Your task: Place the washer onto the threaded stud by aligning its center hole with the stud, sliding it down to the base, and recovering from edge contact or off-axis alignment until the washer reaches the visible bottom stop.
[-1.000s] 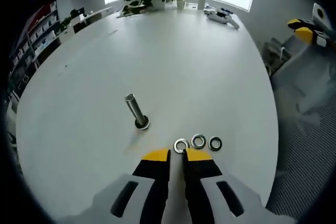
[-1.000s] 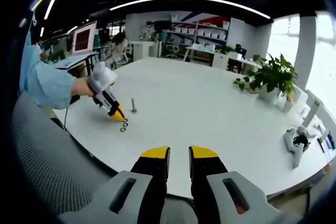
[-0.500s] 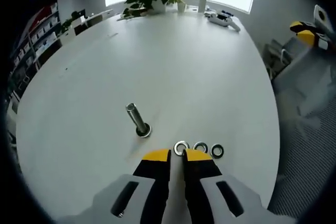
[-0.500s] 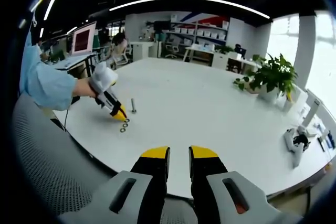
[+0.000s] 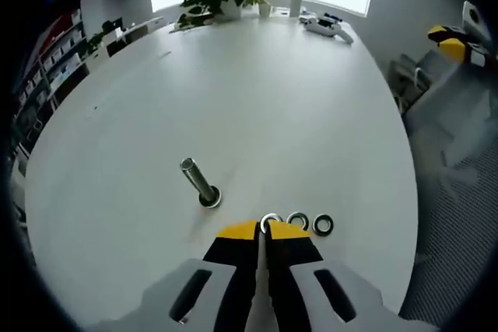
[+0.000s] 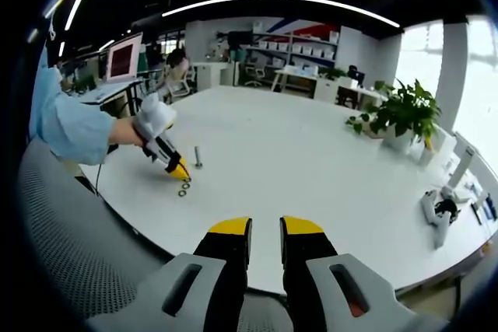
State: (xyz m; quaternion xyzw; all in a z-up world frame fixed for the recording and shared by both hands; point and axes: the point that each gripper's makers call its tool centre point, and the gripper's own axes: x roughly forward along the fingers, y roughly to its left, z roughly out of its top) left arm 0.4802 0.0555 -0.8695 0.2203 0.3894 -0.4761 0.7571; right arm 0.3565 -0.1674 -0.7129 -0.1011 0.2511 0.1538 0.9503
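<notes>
The left gripper (image 5: pixel 264 228) is nosing its nearly closed yellow tips onto the nearest washer (image 5: pixel 270 221) in a row of three just beside the threaded stud (image 5: pixel 198 183), probably lining up a pinch (grip not confirmed). The stud is standing on the white table (image 5: pixel 296 106), its long axis leaning away from the washers, while the right gripper (image 6: pixel 264 227) is hanging back narrowly parted, holding nothing.

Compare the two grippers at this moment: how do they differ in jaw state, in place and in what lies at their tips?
The left gripper has its jaws nearly closed around the nearest washer in a row of three; the right gripper has a plain gap between its jaws and nothing in it. The left gripper is low on the white table, near the threaded stud; the right gripper is held back beyond the table's edge. Both have yellow tips on black jaws.
</notes>
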